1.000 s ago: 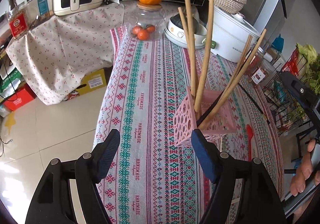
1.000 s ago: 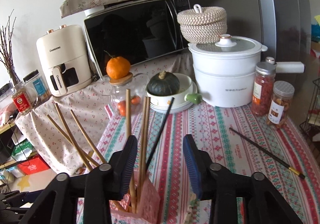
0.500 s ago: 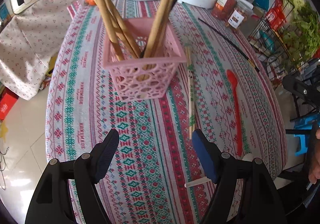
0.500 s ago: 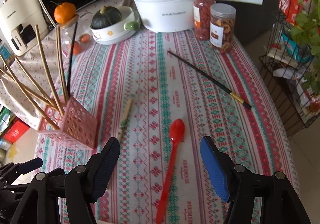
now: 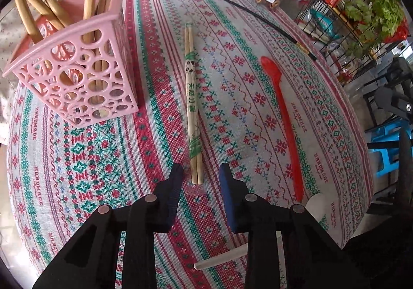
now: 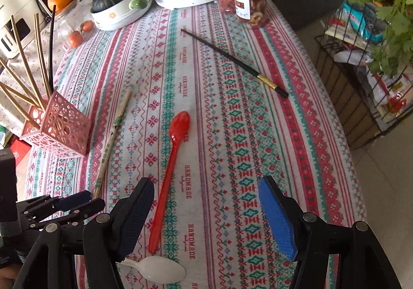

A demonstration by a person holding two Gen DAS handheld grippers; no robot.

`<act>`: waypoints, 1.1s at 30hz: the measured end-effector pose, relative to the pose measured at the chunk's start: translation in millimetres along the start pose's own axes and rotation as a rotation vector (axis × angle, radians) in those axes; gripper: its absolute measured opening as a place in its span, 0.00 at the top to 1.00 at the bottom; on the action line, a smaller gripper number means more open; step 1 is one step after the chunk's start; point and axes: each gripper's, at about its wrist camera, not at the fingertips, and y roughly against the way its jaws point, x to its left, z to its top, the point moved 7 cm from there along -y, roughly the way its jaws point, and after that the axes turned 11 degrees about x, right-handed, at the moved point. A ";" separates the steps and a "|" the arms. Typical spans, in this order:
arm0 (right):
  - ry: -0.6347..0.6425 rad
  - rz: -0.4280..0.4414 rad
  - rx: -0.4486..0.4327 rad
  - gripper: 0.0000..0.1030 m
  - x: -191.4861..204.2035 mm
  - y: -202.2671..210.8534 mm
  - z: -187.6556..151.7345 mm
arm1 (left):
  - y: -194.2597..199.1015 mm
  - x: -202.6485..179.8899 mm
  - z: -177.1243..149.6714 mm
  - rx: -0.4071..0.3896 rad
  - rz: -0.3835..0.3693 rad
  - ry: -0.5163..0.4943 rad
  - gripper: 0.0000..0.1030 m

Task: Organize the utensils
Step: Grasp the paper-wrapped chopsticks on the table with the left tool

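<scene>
- Straddling the near end of the wrapped chopsticks (image 5: 191, 98), the left gripper (image 5: 200, 173) hangs low with jaws spread; from its own view, the pair lies lengthwise ahead between them, seemingly lined up for a pinch.
- The pink holder (image 5: 74, 74) stands ahead-left of those jaws, holding several upright chopsticks whose tops are cut off.
- From the right view, the right gripper (image 6: 206, 201) hovers with jaws wide and empty; the red spoon (image 6: 169, 170) lies just inside its left jaw.
- A white spoon (image 6: 160, 272) sits below, handle hidden behind the left finger; the black chopstick (image 6: 233, 62) lies far ahead.
</scene>
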 end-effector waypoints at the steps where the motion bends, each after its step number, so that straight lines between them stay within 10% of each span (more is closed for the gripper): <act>1: -0.006 0.006 0.000 0.30 -1.7 0.4 0.1 | -1.1 -1.5 0.3 0.004 0.012 -0.010 0.70; 11: -0.012 0.033 -0.014 0.30 -0.3 8.0 1.7 | 13.2 3.2 -4.3 -0.052 0.122 -0.048 0.97; 33: -0.052 0.047 -0.033 0.30 -5.5 11.8 13.2 | 187.8 -28.0 -0.7 -0.521 0.047 -0.107 0.98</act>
